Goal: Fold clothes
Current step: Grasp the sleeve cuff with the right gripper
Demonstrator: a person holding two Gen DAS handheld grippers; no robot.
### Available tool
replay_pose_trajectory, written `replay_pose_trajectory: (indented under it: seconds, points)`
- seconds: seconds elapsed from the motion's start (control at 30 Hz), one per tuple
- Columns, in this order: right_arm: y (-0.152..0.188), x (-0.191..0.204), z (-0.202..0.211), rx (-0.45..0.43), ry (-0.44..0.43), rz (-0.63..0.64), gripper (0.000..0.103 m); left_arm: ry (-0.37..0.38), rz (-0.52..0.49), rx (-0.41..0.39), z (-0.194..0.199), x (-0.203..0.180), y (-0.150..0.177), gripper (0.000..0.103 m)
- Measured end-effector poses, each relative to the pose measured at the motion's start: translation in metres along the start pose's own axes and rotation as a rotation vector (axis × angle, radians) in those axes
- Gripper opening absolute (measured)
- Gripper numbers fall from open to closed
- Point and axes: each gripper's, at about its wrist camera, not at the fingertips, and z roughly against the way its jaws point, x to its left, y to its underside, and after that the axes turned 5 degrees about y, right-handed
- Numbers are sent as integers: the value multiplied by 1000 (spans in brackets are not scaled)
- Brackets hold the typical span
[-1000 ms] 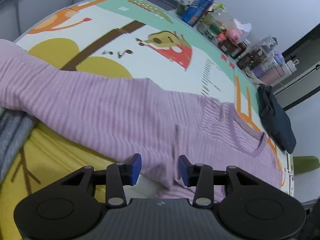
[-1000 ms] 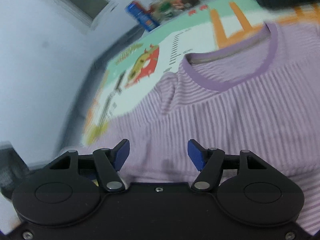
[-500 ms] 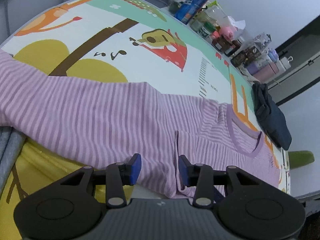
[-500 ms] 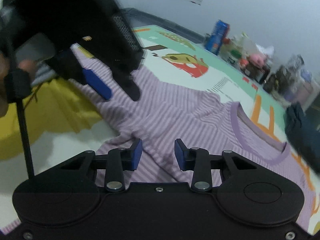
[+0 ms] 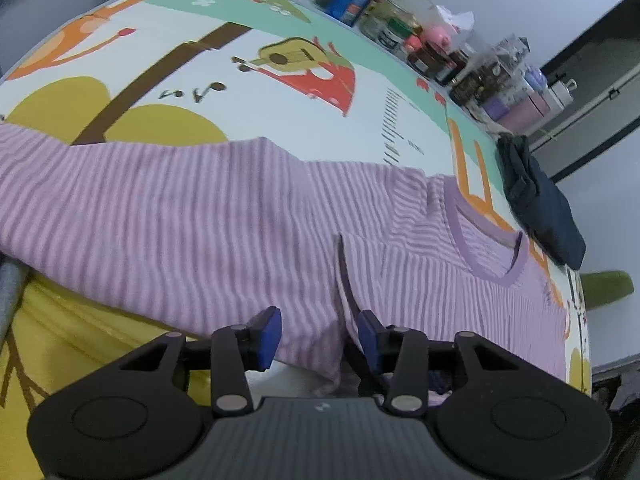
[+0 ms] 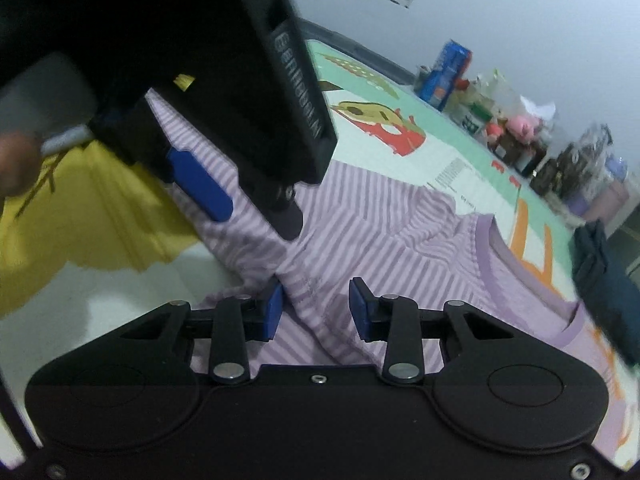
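Observation:
A purple striped shirt [image 5: 200,220] lies spread on the printed play mat [image 5: 280,112], its collar [image 5: 484,248] toward the right. My left gripper [image 5: 318,336] hovers low over the shirt's near edge. A raised fold of fabric runs between its blue pads, which do not press it, and the jaws are opening. In the right wrist view the shirt [image 6: 400,248] bunches into a ridge between the pads of my right gripper [image 6: 316,312]. Those jaws are closing, with a gap still on both sides. The left gripper [image 6: 248,208] looms just above and to the left.
A folded dark navy garment [image 5: 540,208] lies on the mat beyond the collar. Bottles, jars and boxes [image 5: 440,52] crowd the mat's far edge. A creased yellow cloth [image 5: 60,340] lies under the shirt's near left side, with a grey item [image 5: 8,292] at the far left.
My right gripper has swung across and rolled, from over the chest to the fold beside the left gripper, and its jaws have narrowed. The left gripper has hardly moved.

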Motion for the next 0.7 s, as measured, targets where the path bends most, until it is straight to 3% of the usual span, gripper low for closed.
replay_pose_trajectory:
  seconds: [0.13,0.3,0.7]
  points:
    - [3,-18,-3,4,-44,-95,14,-13,-23,-1,-4,-9,3,49]
    - [9,-37,1,-13,-78,-190,9,-5,-16,2,-6,-14,3,49]
    - [24,-96,0,27,-207,-487,5,12,-2,-11,-8,-31,6,50]
